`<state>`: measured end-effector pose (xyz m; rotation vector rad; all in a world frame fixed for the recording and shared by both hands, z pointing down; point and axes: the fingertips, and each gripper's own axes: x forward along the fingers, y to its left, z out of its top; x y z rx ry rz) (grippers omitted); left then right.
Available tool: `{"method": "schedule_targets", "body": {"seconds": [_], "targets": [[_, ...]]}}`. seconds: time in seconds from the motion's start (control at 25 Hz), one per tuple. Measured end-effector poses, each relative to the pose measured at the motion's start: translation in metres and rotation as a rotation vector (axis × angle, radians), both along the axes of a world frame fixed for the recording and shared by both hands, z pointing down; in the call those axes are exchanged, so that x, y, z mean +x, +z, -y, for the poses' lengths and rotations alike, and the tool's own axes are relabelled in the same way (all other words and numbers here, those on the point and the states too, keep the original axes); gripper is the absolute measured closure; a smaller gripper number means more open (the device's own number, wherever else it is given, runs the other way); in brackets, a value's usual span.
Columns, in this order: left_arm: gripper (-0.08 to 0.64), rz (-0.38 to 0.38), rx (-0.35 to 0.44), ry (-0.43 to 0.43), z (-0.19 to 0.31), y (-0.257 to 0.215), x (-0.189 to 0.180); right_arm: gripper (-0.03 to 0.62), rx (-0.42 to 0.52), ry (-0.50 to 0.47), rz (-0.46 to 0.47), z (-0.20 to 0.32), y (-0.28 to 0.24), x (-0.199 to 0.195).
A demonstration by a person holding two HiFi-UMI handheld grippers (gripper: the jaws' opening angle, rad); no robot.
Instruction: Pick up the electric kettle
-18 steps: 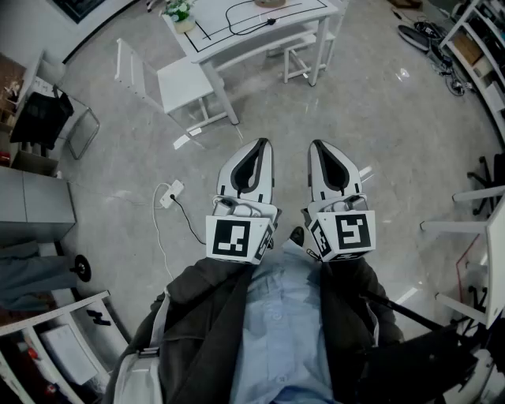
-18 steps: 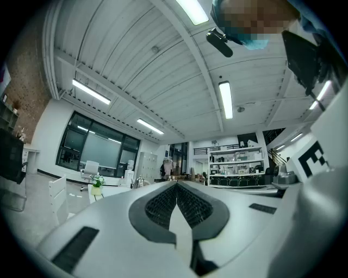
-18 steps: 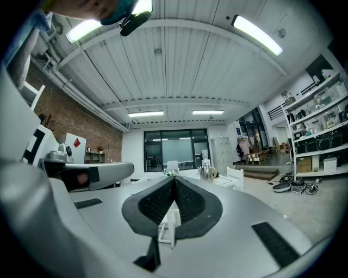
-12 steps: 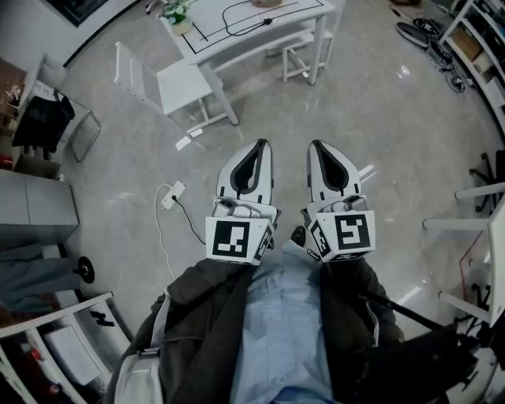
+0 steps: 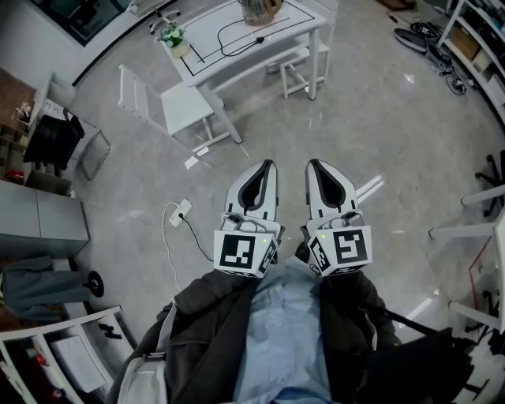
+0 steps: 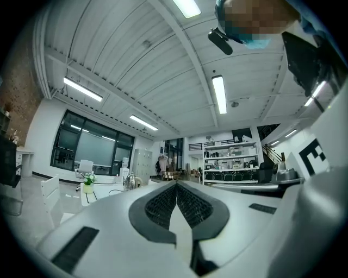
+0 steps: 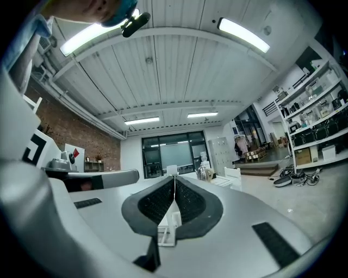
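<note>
Held level near the chest, side by side, both empty: left gripper (image 5: pixel 267 166) jaws pressed together, right gripper (image 5: pixel 314 166) jaws likewise closed. Probably a ready pose before walking in. Further off, white chair (image 5: pixel 180 101), then white table (image 5: pixel 296 22) bearing the electric kettle (image 5: pixel 259 9), well out of reach.

Probably the electric kettle (image 5: pixel 259 9), top cut off by the head view's upper edge.

Left gripper (image 5: pixel 268 164), right gripper (image 5: pixel 314 164) white; table (image 5: pixel 292 17) white; floor (image 5: pixel 379 118) grey; shirt (image 5: pixel 284 331) pale-blue.
</note>
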<state>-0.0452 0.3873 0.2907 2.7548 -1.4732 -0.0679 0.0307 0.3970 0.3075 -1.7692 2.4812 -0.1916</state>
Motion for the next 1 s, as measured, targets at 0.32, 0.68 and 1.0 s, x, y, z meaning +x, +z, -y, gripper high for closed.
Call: {"method": "schedule_targets", "body": {"seconds": [0.32, 0.68, 1.0], "targets": [[0.551, 0.064, -0.036, 0.043, -0.008, 0.015, 0.048, 0.574, -0.028, 0.017, 0.054, -0.004, 0.019, 0.045], [0.551, 0.08, -0.066, 0.011, 0.016, 0.035, 0.045, 0.574, -0.093, 0.019, 0.074, 0.018, 0.042, 0.049], [0.55, 0.018, -0.067, -0.027, 0.09, 0.035, 0.015, 0.574, -0.1, -0.028, 0.021, 0.09, 0.047, 0.02]]}}
